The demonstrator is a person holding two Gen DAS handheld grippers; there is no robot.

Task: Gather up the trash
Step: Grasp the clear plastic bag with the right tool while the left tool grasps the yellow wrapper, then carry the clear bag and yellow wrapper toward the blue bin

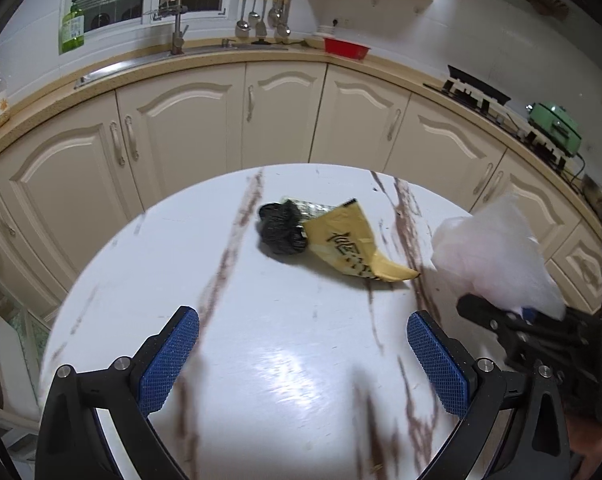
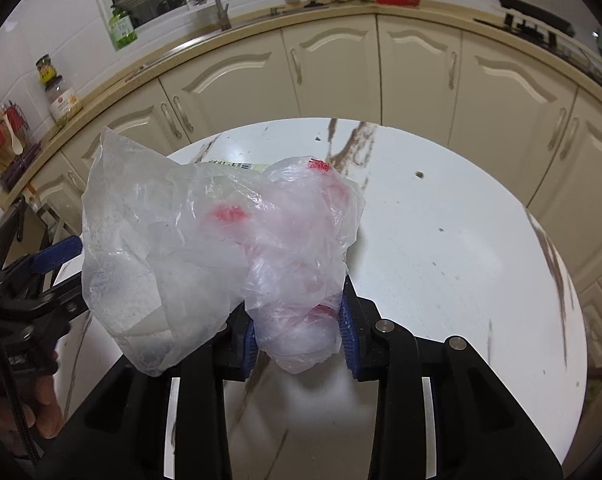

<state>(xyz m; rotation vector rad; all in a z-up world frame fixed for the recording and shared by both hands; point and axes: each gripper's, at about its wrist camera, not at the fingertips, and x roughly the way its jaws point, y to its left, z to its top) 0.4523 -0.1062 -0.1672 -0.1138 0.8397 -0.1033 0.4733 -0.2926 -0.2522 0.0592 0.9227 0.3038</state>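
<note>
My right gripper (image 2: 299,334) pinched tight on see-through plastic bag (image 2: 205,248), bag lifted above white table (image 2: 461,240). My left gripper (image 1: 303,354) wide apart, nothing in it. Yellow wrapper (image 1: 349,246) and black wad (image 1: 281,232) lie touching mid-table. Go slow, grab wrapper edge, keep bag squeezed.
</note>
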